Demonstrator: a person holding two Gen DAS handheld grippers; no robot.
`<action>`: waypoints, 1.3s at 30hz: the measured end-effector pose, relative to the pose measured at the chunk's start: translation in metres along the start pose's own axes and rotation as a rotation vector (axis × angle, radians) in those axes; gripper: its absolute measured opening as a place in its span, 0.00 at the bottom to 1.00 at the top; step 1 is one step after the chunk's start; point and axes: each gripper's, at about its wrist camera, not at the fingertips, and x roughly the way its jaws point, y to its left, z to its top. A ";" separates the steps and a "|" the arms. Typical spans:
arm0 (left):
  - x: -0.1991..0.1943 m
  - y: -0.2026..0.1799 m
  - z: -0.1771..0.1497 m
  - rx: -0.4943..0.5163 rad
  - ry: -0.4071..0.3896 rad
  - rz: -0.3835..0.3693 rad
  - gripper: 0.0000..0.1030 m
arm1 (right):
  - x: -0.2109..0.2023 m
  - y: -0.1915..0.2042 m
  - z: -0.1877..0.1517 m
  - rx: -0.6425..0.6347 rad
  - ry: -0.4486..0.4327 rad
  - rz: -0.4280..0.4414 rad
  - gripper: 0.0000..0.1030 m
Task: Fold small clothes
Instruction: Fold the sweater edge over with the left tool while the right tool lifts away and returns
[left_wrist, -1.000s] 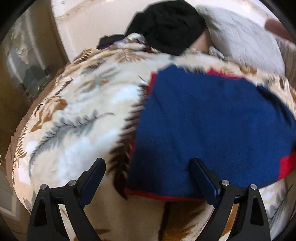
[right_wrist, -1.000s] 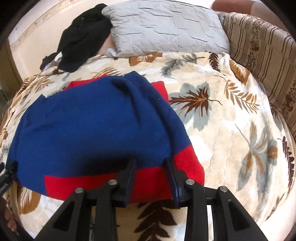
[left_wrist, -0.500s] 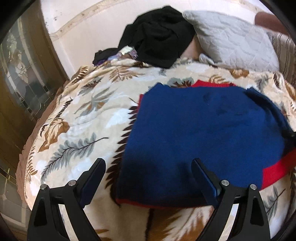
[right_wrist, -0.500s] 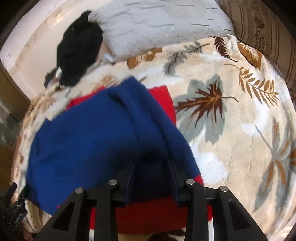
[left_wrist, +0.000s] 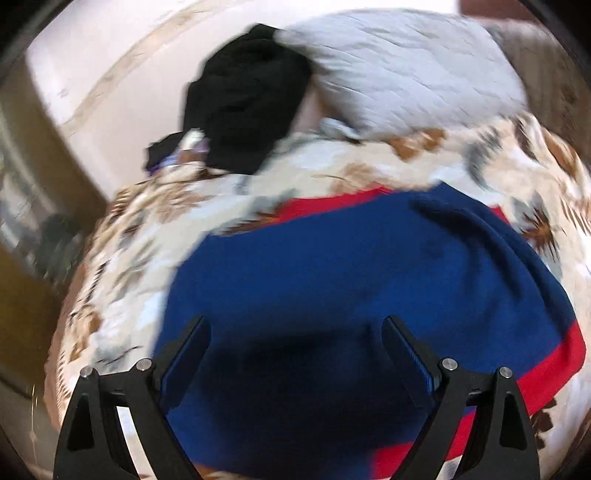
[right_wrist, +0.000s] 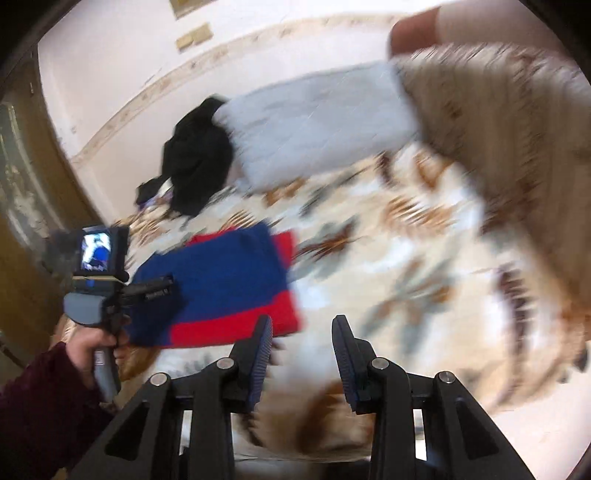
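Left gripper (left_wrist: 295, 328) spread wide, low over blue cloth (left_wrist: 351, 295), nothing between fingers. Right gripper (right_wrist: 302, 325) parted, empty, above blanket (right_wrist: 406, 266) just right of cloth's red edge. Cloth flat on blanket, near left edge. Pillow (right_wrist: 317, 125), black heap (right_wrist: 199, 166) at far edge.

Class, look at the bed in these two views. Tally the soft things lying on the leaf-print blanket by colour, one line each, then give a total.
Blue and red: 1, the folded garment
Black: 1, the heap of clothes
Grey: 1, the pillow
Total: 3
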 end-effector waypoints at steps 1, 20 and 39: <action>0.007 -0.007 -0.002 0.014 0.013 0.000 0.91 | -0.013 -0.005 0.004 0.011 -0.023 -0.015 0.37; 0.031 0.004 -0.026 0.046 -0.056 -0.106 1.00 | -0.057 0.061 0.035 0.006 -0.098 0.007 0.37; 0.011 0.118 -0.034 -0.085 -0.093 0.131 1.00 | -0.097 0.085 0.036 -0.032 -0.157 0.031 0.37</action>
